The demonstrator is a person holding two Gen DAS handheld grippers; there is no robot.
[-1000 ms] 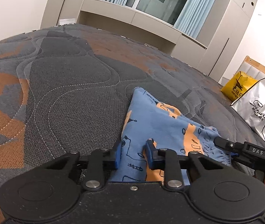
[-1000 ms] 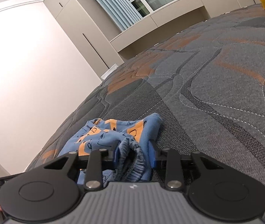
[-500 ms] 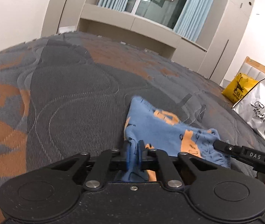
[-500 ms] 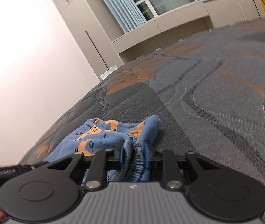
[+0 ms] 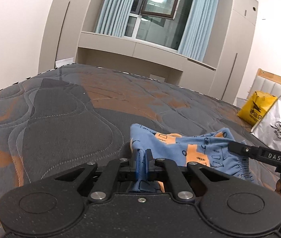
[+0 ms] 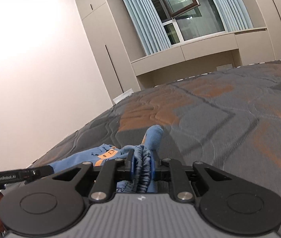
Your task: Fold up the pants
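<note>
Small blue pants (image 5: pixel 182 148) with orange patches and black drawings hang stretched between my two grippers, lifted off the mattress. My left gripper (image 5: pixel 141 159) is shut on a fold of the blue cloth at one end. My right gripper (image 6: pixel 142 165) is shut on the bunched elastic waistband (image 6: pixel 143 170). The pants also show in the right wrist view (image 6: pixel 92 156), with a blue end (image 6: pixel 154 134) sticking up past the fingers. The right gripper's arm (image 5: pixel 263 155) crosses the right side of the left wrist view.
A grey and orange quilted mattress (image 5: pixel 81 119) lies under everything. A yellow bag (image 5: pixel 257 107) and a white shopping bag (image 5: pixel 277 125) stand at its right by the headboard. Cabinets and a curtained window (image 5: pixel 156 19) are beyond the bed.
Both grippers closed on the pants and then rose, lifting the cloth off the mattress. The cameras now tilt up toward the window.
</note>
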